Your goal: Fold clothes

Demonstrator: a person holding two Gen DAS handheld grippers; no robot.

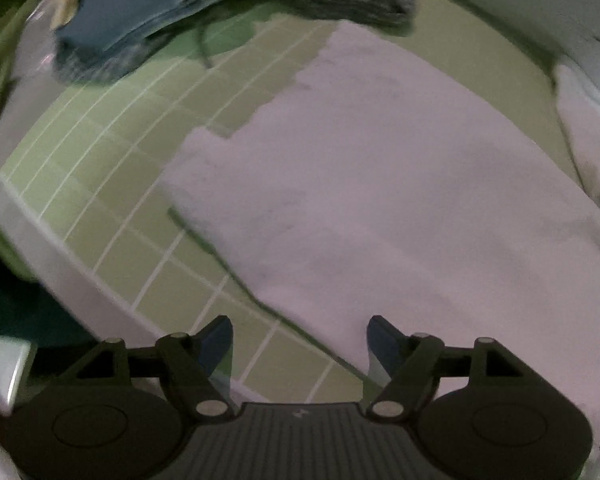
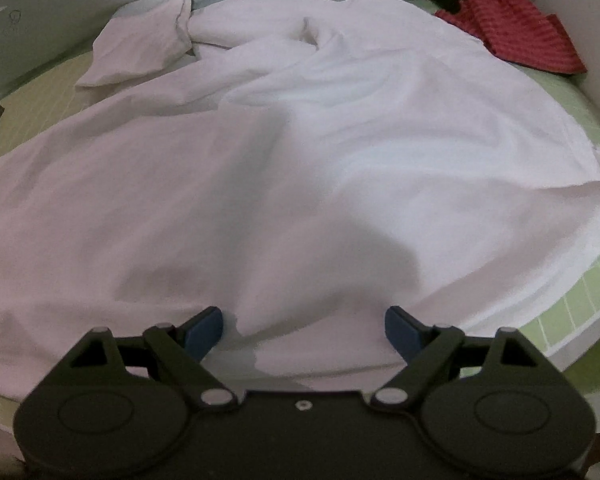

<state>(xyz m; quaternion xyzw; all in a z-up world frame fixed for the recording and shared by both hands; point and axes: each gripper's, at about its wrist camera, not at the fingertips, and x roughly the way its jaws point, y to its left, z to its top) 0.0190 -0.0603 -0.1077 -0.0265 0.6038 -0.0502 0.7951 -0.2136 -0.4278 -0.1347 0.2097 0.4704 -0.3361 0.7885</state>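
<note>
White cotton, the garment (image 2: 300, 140) sprawls across the green grid mat (image 1: 100, 200) to its near edge, light and limp. I'd pinch its hem: my left gripper (image 1: 300, 340) and right gripper (image 2: 304, 330) gape empty.

A large garment (image 2: 284, 152) lies spread over the gridded mat (image 1: 112, 184) on the worktop. In the right wrist view, a striped cloth (image 2: 516, 36) sits behind it at the far right. In the left wrist view, a stack of folded clothes (image 1: 148, 20) lies beyond its far-left edge.
</note>
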